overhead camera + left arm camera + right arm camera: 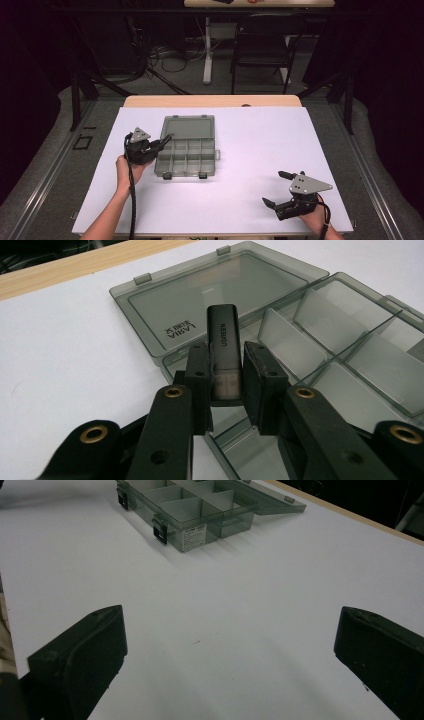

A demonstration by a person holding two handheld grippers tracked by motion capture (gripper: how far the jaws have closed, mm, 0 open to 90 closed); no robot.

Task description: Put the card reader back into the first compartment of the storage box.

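High view: I see my left gripper (159,144) left of centre, at the left edge of the open compartment box (186,152); my right gripper (278,189) rests lower right on the white table (250,150), well apart.

Left gripper view: jaws pinch a black UGREEN adapter (223,347) at its lower half, centre frame, above the box's near-edge cells beside the lid (220,290).

Risk here: I judge it could tip onto a divider (287,347), since the grip sits low.

Right gripper view: jaws spread wide, nothing between; box upper centre.

Risk there: little, I judge, since this tool sits far off.
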